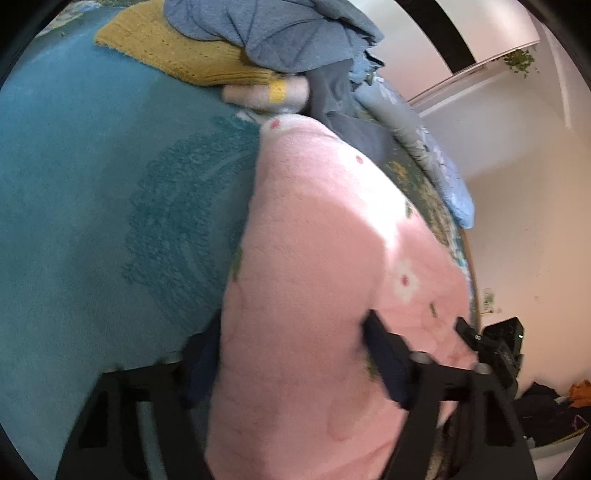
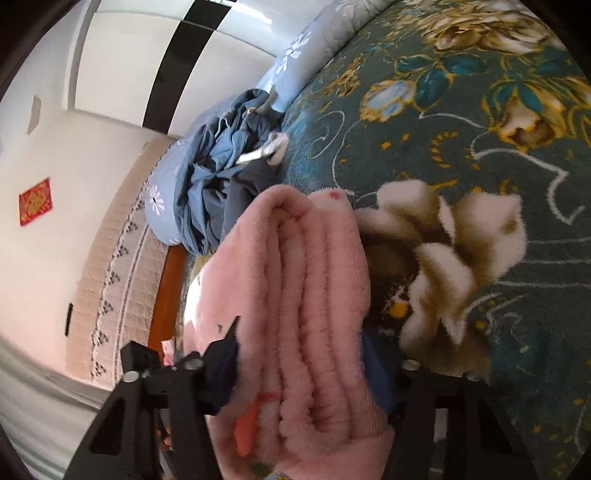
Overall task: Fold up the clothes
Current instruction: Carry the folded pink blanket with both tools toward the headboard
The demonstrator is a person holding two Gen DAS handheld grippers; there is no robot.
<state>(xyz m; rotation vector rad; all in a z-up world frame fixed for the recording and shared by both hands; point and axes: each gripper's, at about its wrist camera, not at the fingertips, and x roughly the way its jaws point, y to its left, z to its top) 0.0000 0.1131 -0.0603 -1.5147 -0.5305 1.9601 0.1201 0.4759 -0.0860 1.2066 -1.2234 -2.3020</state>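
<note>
Open stretch of teal blanket (image 1: 92, 192) to the left of the folded pink fleece garment (image 1: 314, 258), bare from the near edge up to the far pile. Blocked at the far end by a folded mustard knit (image 1: 166, 48), a heap of blue-grey clothes (image 1: 266, 33) lying over it, and a small cream roll (image 1: 266, 94) just beside them. To the right of the fleece, only a narrow strip of bed before the edge, lined by a blue floral quilt (image 1: 443, 173). From the right wrist view, wide free floral bedspread (image 2: 461, 122) on the right; stacked pink folds (image 2: 314, 295) filling the space between the fingers of the right gripper (image 2: 303, 369).
</note>
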